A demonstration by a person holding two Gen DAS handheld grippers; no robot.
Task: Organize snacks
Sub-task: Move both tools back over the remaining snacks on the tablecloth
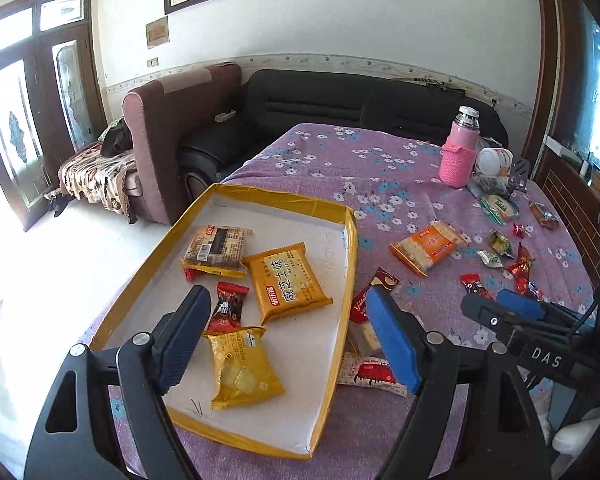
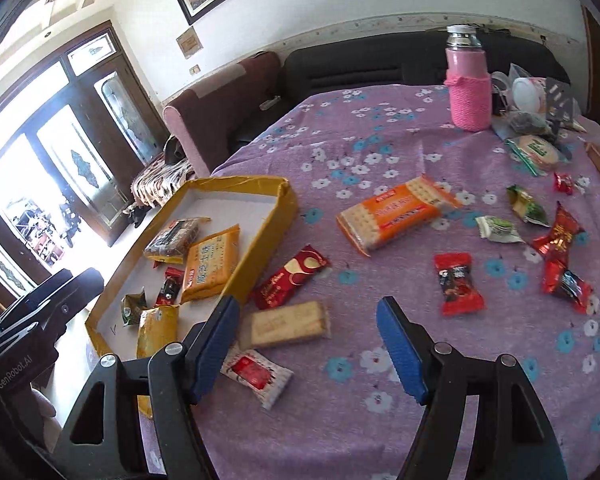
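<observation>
We see black gripper frames with silver screws, blue ribbed pads (image 2: 216,344), and white "DAS" and "GenRobot.AI" lettering.

Bright daylight glares through the glass doors (image 1: 28,120); fisheye-warped edges.

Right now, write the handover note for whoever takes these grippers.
Left gripper: open, empty, over the tray.
Right gripper: open, empty, over the tablecloth beside the tray.
Done: several packets lie in the tray, among them the yellow cracker pack.
Left: the orange cracker pack, the red wafer, the biscuit pack, the white-red packet and the loose candies lie on the cloth.
The pink bottle stands at the far end.
</observation>
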